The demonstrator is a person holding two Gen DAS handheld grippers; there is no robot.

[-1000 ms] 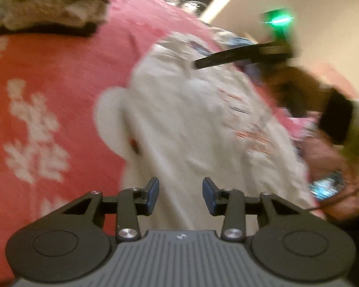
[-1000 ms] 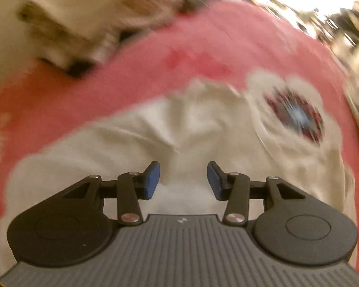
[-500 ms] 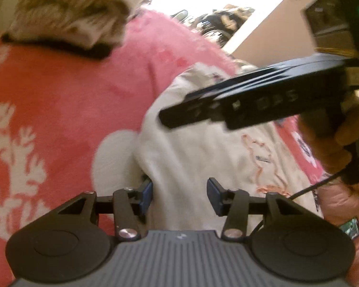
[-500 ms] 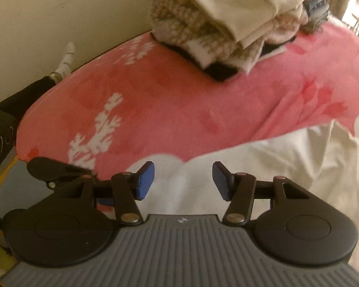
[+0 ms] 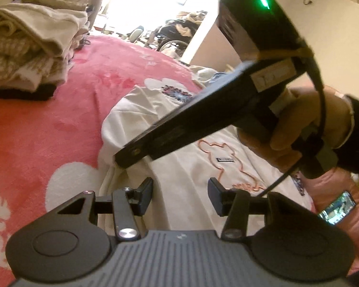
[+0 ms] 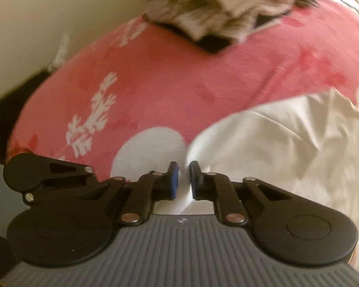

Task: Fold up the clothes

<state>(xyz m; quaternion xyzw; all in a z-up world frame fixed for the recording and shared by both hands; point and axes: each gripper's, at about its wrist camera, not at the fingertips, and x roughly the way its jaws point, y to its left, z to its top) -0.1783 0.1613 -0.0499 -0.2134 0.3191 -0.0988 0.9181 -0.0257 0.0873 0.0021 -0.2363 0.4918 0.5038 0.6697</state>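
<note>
Two grippers work one white garment [image 5: 179, 157], which lies spread on the pink blanket [image 5: 47, 124] with its printed side up. Going left to right in the left wrist view: a stack of folded clothes [image 5: 28, 47] sits at the far left of the blanket, well apart from the garment; then the garment's left edge; then the right gripper's body crossing above the cloth, held in the right hand [image 5: 306, 129].

We judge the garment to be light, thin and limp. It will sag and crease wherever unsupported, so we recommend holding it at a hem or corner edge, with one grip at each end of the same side.

The left gripper [image 5: 180, 195] hangs just over the garment's near left edge with its jaws wide apart and nothing between them. We cannot tell whether the fingertips touch the cloth.

The right gripper [image 6: 183, 181], in its own view, has its jaws nearly together, with a thin fold of the garment's edge pinched between the pads [image 6: 174, 179]. That pinch sits where white cloth meets the blanket.
</note>
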